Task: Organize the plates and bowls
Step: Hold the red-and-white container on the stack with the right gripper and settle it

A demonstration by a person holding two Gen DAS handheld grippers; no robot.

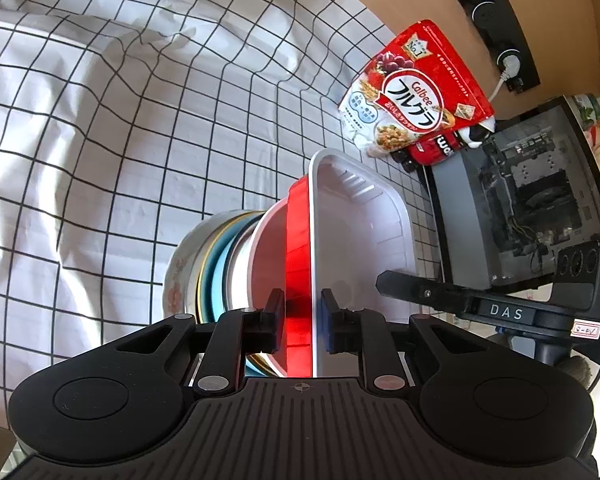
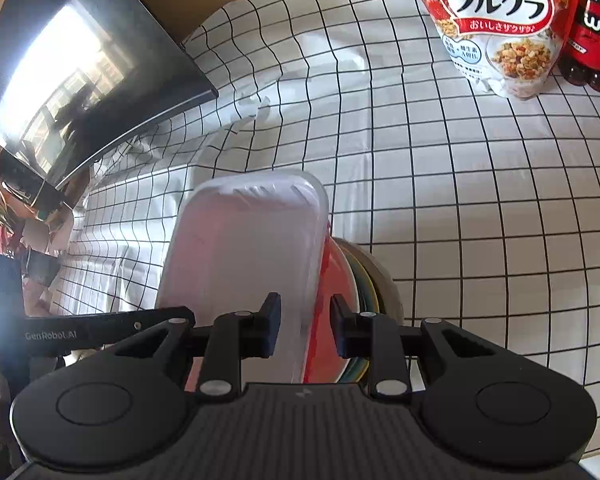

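Stacked dishes (image 1: 204, 276) stand on a checked tablecloth (image 1: 100, 140) — a floral plate at the bottom, then coloured bowls, and a rectangular tray (image 1: 356, 232) with red outside and white inside on top. The left gripper (image 1: 302, 316) is clamped on one wall of this tray, one pad on the red side, one on the white side. The right gripper (image 2: 305, 326) pinches the opposite rim of the tray — its fingers are closed on it. A cereal bag (image 2: 500, 24) stands well apart, beside a dark bottle (image 2: 594, 28).
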